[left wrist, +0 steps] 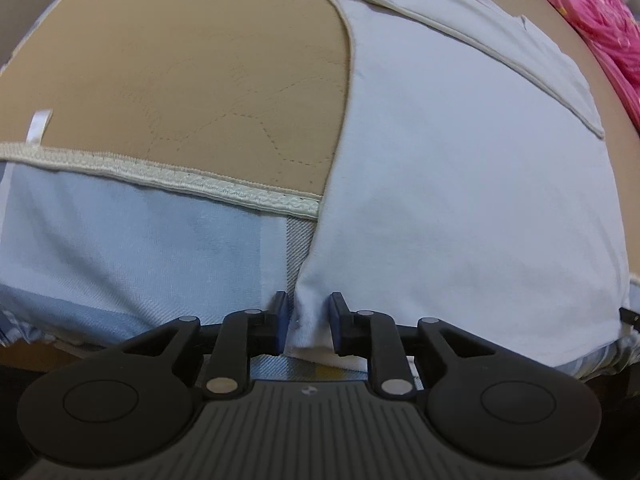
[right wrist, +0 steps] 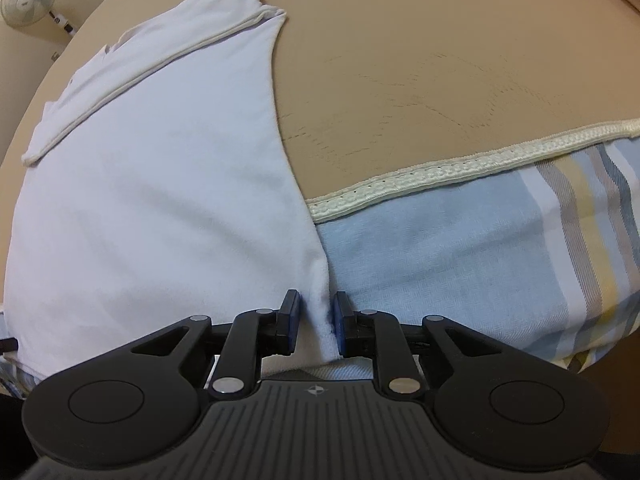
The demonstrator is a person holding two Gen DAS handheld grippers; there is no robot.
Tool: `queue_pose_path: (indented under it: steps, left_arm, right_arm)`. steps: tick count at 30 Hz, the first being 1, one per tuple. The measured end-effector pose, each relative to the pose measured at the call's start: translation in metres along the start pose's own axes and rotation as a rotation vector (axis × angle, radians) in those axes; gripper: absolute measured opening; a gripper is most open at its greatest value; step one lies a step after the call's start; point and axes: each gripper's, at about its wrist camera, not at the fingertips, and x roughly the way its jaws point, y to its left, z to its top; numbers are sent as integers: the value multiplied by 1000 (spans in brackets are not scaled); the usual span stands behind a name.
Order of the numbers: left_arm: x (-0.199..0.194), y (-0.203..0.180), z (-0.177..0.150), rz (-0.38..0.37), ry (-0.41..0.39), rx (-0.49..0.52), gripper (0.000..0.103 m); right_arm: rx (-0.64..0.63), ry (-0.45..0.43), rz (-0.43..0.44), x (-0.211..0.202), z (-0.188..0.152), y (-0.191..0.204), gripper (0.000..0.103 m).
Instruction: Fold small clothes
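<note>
Left wrist view: the left gripper [left wrist: 308, 322] points steeply down at the near hem of a white garment [left wrist: 460, 184], and a bunched corner of that hem sits between its fingers [left wrist: 338, 320]. The fingers stand narrowly apart; the cloth fills the gap and puckers there, so I judge it a pinch on the corner, though firm pad contact cannot be confirmed.

Right wrist view: the right gripper [right wrist: 316, 322] is set the same way on the opposite near corner of the white garment [right wrist: 152, 184]. A gathered ridge of hem runs between its fingers [right wrist: 289, 318], again narrowly apart with cloth between them.

The garment lies flat ahead of both sets of fingers, mostly on a tan quilted mat [left wrist: 192, 80], its near edge draped over the mat's cream trim [left wrist: 180, 184] onto a blue striped sheet [right wrist: 480, 248]. A folded-over band lies at its far end. Pink fabric [left wrist: 600, 32] sits far off to one side, untouched.

Judgement: each gripper takes one corner of the same edge so the hem can be lifted evenly and carried toward the far end without skewing. The fold itself is not yet made.
</note>
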Motion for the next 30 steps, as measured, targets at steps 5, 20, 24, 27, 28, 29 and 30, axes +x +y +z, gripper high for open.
queue_pose_path:
  steps: [5,20,24,27,28,29,30]
  left_arm:
    - [-2,0,-4,13,-6,15,22]
    - [0,-5,-1,20,-8,32,22]
    - [0,-4,-1,22,-8,37,22]
    - [1,-4,-1,26,-9,42,22]
    - [1,-4,-1,27,-11,45,22]
    - [1,-5,-1,30,-13,50,22]
    - [1,-5,-2,32,-15,54,22]
  right_arm:
    - [-31,-3,-3,1,-4,6,19]
    - [-35,-2,6,6,0,9,15]
    - [-49,-2,-3,7,-1,13,15]
    - [-45,-3,-5,8,-1,14,14]
    - [-46,-5,-6,8,-2,14,12]
    - [-49,-8,-6,7,-2,15,12]
    - [-49,-11,-6,8,-3,16,11]
